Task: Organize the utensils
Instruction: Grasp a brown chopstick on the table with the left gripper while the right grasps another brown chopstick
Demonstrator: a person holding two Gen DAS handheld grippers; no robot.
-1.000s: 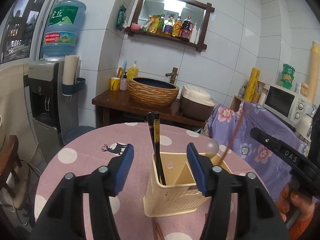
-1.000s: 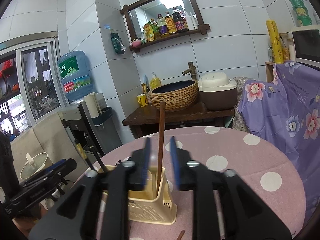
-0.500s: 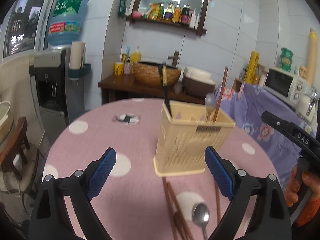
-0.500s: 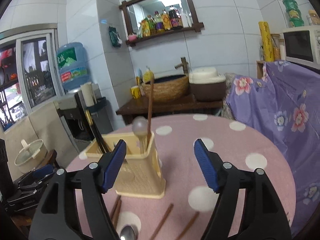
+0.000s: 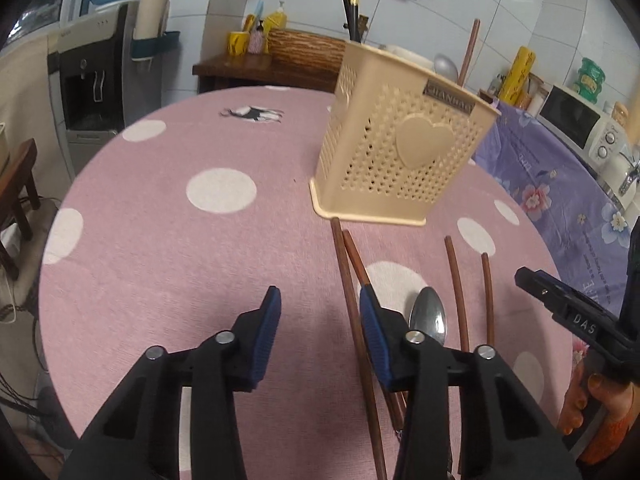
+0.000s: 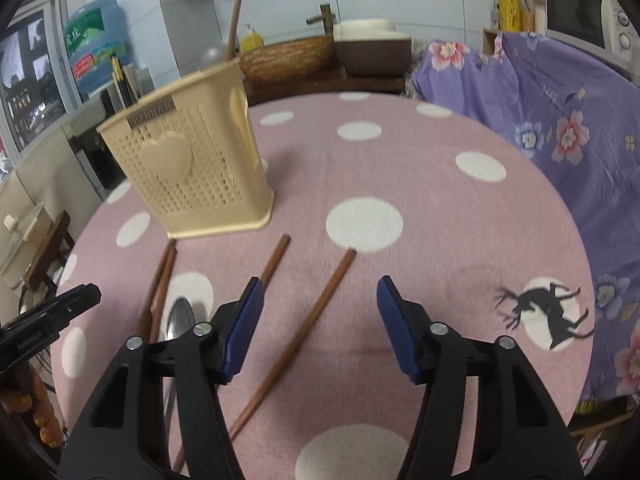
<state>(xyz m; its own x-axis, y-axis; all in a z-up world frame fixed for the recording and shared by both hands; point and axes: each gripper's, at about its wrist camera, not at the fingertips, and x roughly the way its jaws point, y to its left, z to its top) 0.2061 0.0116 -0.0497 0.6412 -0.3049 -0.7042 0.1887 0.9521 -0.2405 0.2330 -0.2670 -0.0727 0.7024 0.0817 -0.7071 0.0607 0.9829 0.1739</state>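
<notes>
A cream perforated utensil holder (image 5: 400, 152) (image 6: 192, 168) stands on the pink dotted table, holding black chopsticks (image 5: 350, 4), a brown chopstick (image 5: 468, 48) and a spoon. Several brown chopsticks (image 5: 352, 280) (image 6: 312, 320) and a metal spoon (image 5: 428, 316) (image 6: 180, 316) lie in front of it. My left gripper (image 5: 318, 316) is open and empty, low over the table just left of the chopstick pair. My right gripper (image 6: 320, 320) is open and empty, low over one loose chopstick.
The round table (image 5: 160, 240) (image 6: 440, 208) has a pink cloth with white dots. Behind stand a water dispenser (image 5: 100, 72), a wooden counter with a woven basin (image 6: 292, 60), and a purple floral cloth (image 6: 560, 120) with a microwave at the right.
Both grippers have dropped from above the holder down to the table in front of it. The right gripper let go of the brown chopstick into the holder and opened. The left jaws narrowed.
</notes>
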